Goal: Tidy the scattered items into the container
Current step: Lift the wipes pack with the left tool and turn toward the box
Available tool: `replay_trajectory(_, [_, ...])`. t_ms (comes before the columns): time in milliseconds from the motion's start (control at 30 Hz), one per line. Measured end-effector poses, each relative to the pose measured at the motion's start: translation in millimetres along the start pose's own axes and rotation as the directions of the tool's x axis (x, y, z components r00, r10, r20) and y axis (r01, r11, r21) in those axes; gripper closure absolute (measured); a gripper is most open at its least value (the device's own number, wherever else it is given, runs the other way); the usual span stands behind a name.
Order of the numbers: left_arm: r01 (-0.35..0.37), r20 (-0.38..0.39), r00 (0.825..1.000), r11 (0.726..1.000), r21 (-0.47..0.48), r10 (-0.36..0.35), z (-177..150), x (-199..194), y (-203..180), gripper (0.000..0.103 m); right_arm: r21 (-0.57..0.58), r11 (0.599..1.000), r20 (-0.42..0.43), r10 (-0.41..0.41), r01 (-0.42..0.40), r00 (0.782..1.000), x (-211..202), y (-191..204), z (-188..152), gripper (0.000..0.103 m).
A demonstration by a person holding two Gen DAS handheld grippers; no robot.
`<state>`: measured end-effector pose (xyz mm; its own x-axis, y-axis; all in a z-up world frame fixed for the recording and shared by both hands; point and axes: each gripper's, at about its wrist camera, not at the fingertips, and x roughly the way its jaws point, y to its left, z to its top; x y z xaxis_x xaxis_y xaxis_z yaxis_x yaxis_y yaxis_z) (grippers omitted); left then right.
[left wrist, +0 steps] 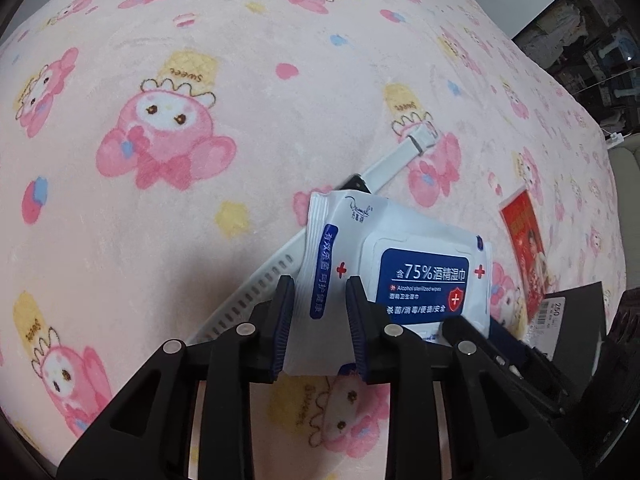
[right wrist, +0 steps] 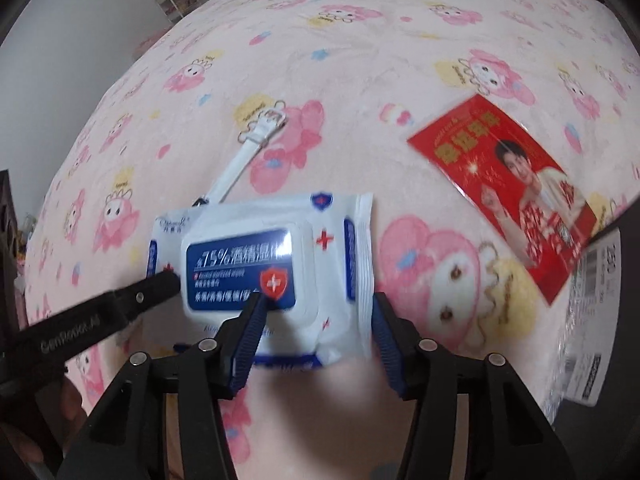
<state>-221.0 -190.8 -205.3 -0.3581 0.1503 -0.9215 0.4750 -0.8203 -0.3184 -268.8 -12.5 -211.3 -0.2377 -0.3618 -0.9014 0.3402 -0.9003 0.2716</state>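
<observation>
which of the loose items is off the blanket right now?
The wet wipes pack, pinched in the left gripper. The white watch and red envelope lie flat on it.

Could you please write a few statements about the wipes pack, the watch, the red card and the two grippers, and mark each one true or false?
1. The left gripper is shut on the wipes pack. True.
2. The right gripper is closed with nothing near it. False: its jaws are spread around the pack's end.
3. The white-strapped watch lies partly behind the pack. True.
4. The red card rests on top of the pack. False: it lies apart on the pink blanket.
5. The pack's label is green. False: it is blue and white.
</observation>
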Motion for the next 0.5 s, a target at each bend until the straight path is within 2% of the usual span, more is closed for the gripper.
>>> replay_trajectory(100, [0.023,-0.022,1.000,0.999,0.028,-0.022,-5,-1,-6,0.070,0.004,1.000,-0.012,0.012,-0.012,1.000,-11,2,-17,0.056])
replay_trajectory(167, [0.027,-0.034,0.999,0.998,0.049,-0.025,-9,-2,-10,0.070,-0.009,1.000,-0.029,0.007,-0.007,1.000,-17,5,-30,0.056])
replay_trajectory(300, [0.057,-0.023,0.998,0.998,0.019,-0.057,-13,-11,-8,0.070,0.001,1.000,-0.051,0.004,-0.004,0.999,-29,2,-46,0.056])
replay_trajectory(500, [0.051,-0.011,0.999,0.999,-0.012,-0.051,-9,-10,-8,0.070,0.013,0.998,-0.021,-0.062,0.063,0.998,-38,-11,-48,0.056])
